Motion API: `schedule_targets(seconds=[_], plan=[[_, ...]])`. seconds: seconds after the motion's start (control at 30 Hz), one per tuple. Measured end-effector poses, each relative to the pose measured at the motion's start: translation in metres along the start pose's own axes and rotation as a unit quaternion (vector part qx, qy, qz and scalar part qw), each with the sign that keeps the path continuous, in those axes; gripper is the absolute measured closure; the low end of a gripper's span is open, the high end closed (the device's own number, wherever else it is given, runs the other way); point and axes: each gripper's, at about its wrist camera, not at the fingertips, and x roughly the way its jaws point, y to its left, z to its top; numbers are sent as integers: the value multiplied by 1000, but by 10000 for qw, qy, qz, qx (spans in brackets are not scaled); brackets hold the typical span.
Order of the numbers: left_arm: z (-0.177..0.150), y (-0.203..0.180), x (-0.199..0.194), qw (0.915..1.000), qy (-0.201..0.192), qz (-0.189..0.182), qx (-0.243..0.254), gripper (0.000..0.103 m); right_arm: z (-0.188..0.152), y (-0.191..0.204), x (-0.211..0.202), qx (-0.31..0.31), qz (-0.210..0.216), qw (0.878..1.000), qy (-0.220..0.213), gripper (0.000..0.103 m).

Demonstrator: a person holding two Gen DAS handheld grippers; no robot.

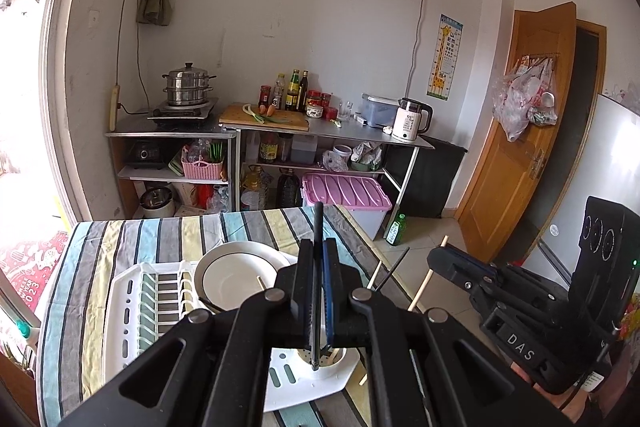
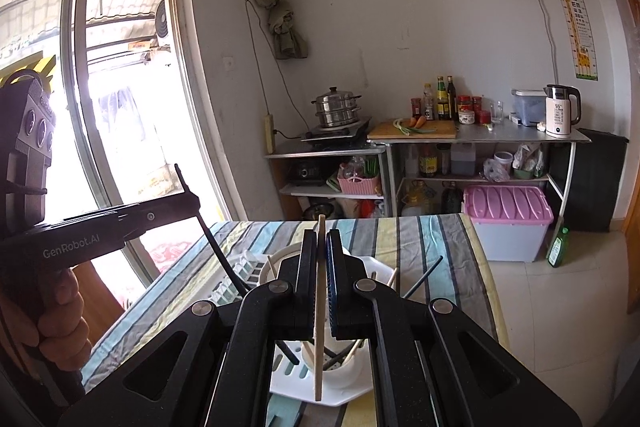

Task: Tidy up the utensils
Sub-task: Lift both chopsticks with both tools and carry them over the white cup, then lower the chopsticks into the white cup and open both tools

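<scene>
My left gripper (image 1: 319,247) is shut on a black chopstick (image 1: 318,227) held upright, its lower tip in the white utensil cup (image 1: 320,361) at the corner of the white dish rack (image 1: 132,307). My right gripper (image 2: 320,239) is shut on a light wooden chopstick (image 2: 319,307), upright over the same cup (image 2: 340,367), which holds several wooden and black chopsticks. A white plate (image 1: 236,275) stands in the rack. The right gripper shows at the right of the left wrist view (image 1: 440,259); the left gripper with its black chopstick shows at the left of the right wrist view (image 2: 188,199).
The rack sits on a table with a striped cloth (image 1: 160,231). Beyond it stand metal shelves with a steamer pot (image 1: 188,87), bottles, a cutting board (image 1: 264,117) and a kettle (image 1: 412,119). A pink-lidded bin (image 1: 344,191) and a green bottle (image 1: 396,229) are on the floor.
</scene>
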Motion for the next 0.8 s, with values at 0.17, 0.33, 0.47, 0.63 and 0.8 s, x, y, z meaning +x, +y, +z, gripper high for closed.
schedule_targets(seconds=[0.17, 0.33, 0.47, 0.63, 0.8], plan=[[4, 3, 15, 10000, 10, -46, -29, 98, 8, -7, 15, 63, 12, 10000, -57, 99], [2, 8, 30, 9999, 75, -90, -108, 98, 5, -12, 30, 106, 29, 9999, -35, 99], [-7, 14, 43, 9995, 213, -105, -195, 98, -7, -17, 46, 166, 6, 9998, 126, 99], [-22, 20, 57, 9989, 385, -72, -262, 98, -22, -25, 61, 235, -21, 9991, 359, 99], [-34, 27, 66, 9980, 553, -5, -318, 98, -35, -29, 68, 264, -75, 9982, 527, 99]])
